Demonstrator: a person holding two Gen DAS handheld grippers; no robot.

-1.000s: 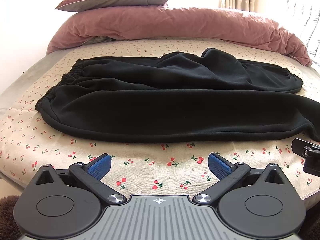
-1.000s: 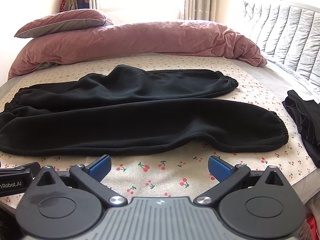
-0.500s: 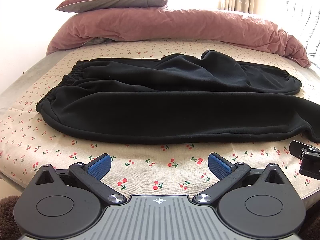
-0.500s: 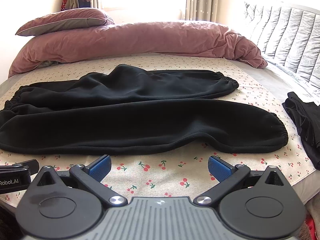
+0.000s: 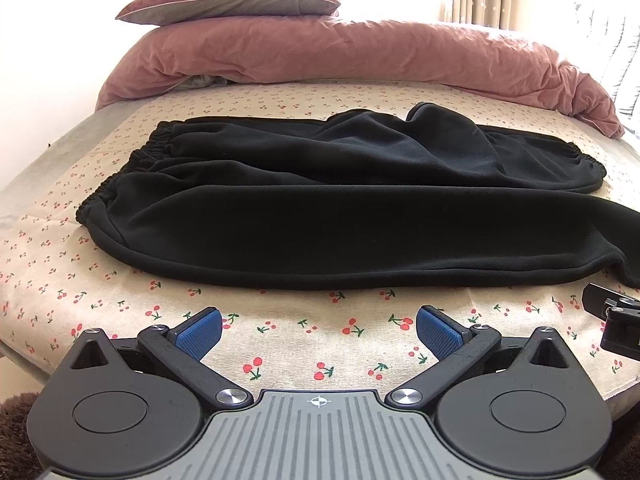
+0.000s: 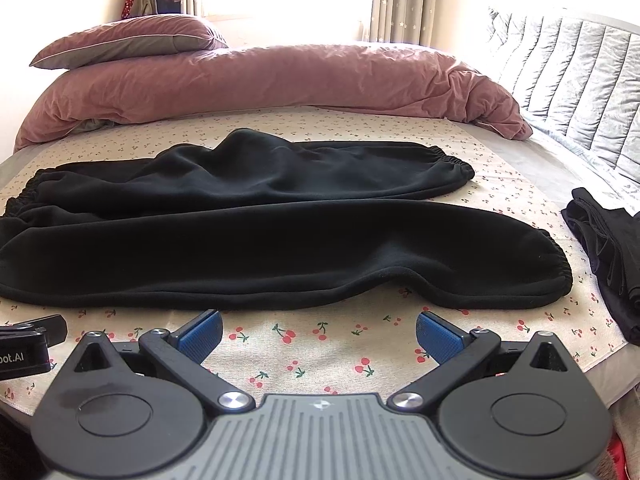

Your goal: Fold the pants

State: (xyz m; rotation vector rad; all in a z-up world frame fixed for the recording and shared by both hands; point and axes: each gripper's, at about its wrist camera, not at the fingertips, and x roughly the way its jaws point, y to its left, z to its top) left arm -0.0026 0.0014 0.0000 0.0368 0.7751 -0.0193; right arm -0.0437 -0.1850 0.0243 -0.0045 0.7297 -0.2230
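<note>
Black pants (image 5: 340,216) lie spread flat across the cherry-print bed sheet (image 5: 312,344), waistband at the left, both legs running to the right. In the right wrist view the pants (image 6: 280,240) show both elastic cuffs at the right. My left gripper (image 5: 318,330) is open and empty, just short of the near edge of the pants by the hip. My right gripper (image 6: 318,330) is open and empty, just short of the near leg. Each gripper's body shows at the edge of the other's view.
A pink duvet (image 5: 352,52) and pillow (image 5: 232,0) lie along the far side of the bed. A second dark garment (image 6: 604,256) lies folded at the right edge of the bed. A grey quilted headboard (image 6: 572,80) stands at the right.
Both grippers have drifted slightly back and up from the pants. The pants have not moved.
</note>
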